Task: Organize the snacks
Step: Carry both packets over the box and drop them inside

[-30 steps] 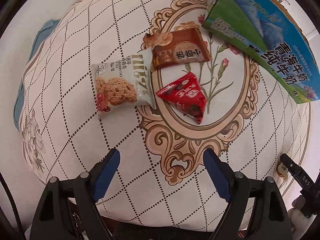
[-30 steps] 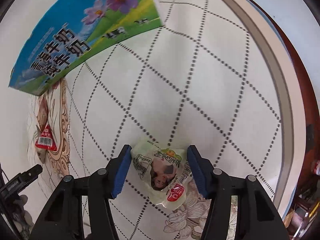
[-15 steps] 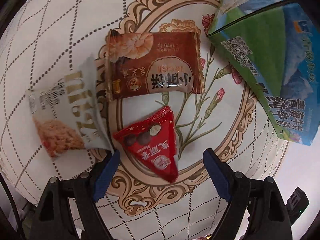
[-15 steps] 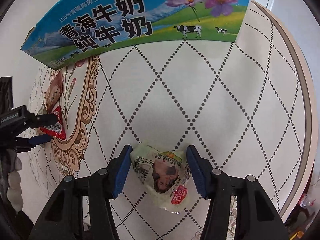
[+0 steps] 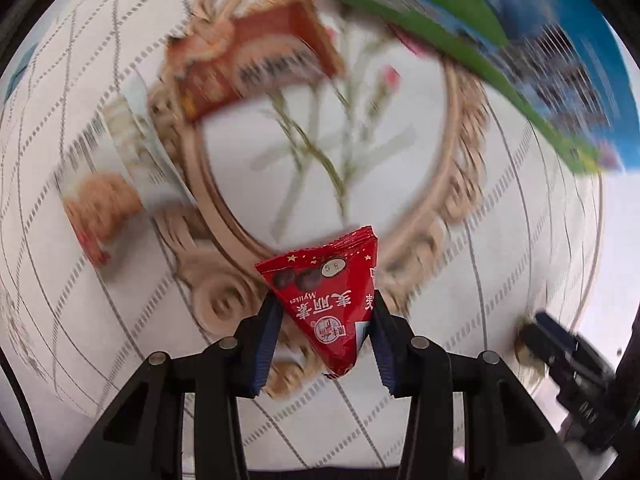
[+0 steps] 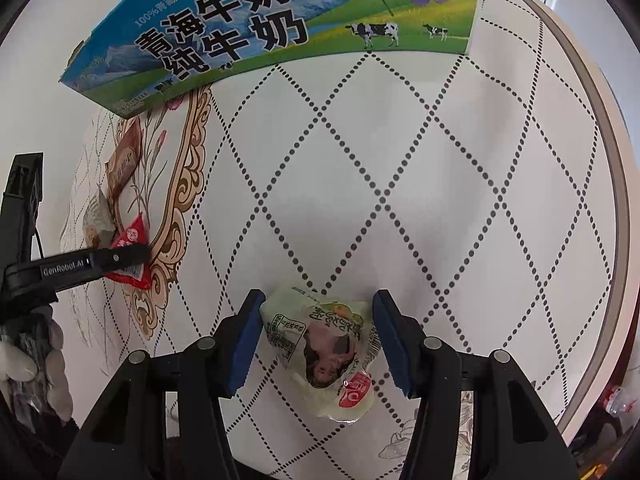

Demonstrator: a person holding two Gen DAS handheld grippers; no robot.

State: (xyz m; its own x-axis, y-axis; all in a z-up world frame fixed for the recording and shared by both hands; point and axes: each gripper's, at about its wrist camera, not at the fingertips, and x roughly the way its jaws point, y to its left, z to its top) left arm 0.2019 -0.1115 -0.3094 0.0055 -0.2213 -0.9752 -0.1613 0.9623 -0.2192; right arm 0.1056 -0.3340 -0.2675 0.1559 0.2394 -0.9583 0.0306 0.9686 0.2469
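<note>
My left gripper (image 5: 324,320) is shut on a red triangular snack packet (image 5: 328,300) and holds it above the tablecloth; it also shows in the right wrist view (image 6: 130,254). A brown biscuit packet (image 5: 252,60) and a white oat-cookie packet (image 5: 116,184) lie blurred beyond it. My right gripper (image 6: 316,320) is shut on a pale green snack packet (image 6: 324,344) over the tablecloth. The blue-green milk carton box (image 6: 280,24) stands at the back, seen too in the left wrist view (image 5: 520,40).
The table has a white diamond-pattern cloth with an ornate gold oval frame (image 5: 452,184). The table's rounded edge (image 6: 600,184) runs along the right. The person's gloved left hand (image 6: 28,360) is at the left.
My left gripper has closed on the red triangular packet and lifted it; the view is blurred from motion. The right gripper still holds the pale green packet and has barely moved.
</note>
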